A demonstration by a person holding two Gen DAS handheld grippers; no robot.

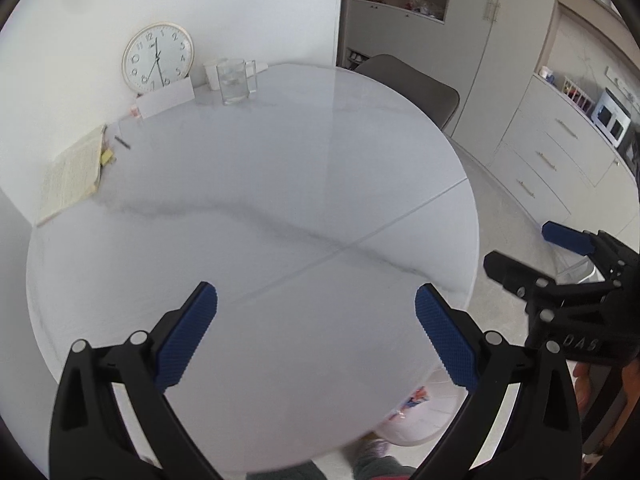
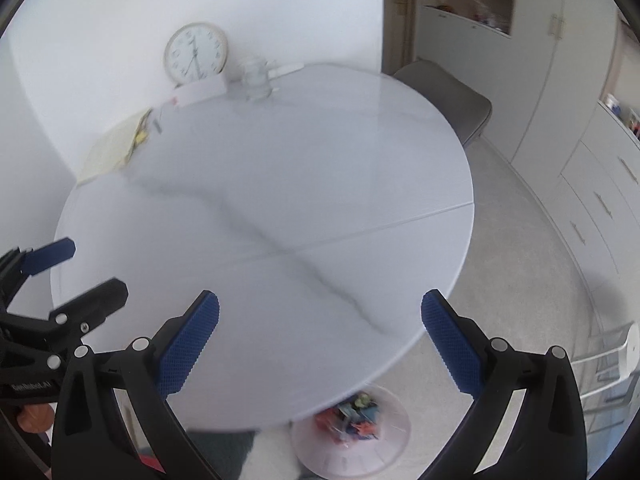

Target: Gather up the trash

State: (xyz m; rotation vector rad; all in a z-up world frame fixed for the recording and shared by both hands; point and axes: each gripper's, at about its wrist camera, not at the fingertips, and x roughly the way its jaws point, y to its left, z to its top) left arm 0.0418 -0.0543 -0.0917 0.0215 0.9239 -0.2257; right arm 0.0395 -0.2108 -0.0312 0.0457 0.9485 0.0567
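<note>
A pale round bin [image 2: 394,446] stands on the floor under the near edge of the white marbled table [image 2: 280,184]. Colourful wrappers [image 2: 352,418] lie inside the bin. In the left wrist view only part of the bin [image 1: 424,420] shows, with a few wrappers [image 1: 412,402]. My left gripper [image 1: 316,308] hangs open above the table with nothing between its blue pads. My right gripper [image 2: 320,312] is open too and holds nothing, high over the table's near edge. Each gripper shows in the other's view: the right gripper [image 1: 516,248] at the right, the left gripper [image 2: 96,268] at the left.
At the table's far side stand a clock [image 1: 158,57], a glass mug [image 1: 237,80], a white card [image 1: 166,100] and an open notebook [image 1: 74,176]. A grey chair [image 1: 416,88] sits behind. Cabinets [image 1: 552,152] line the right; a wire rack [image 2: 608,364] stands near.
</note>
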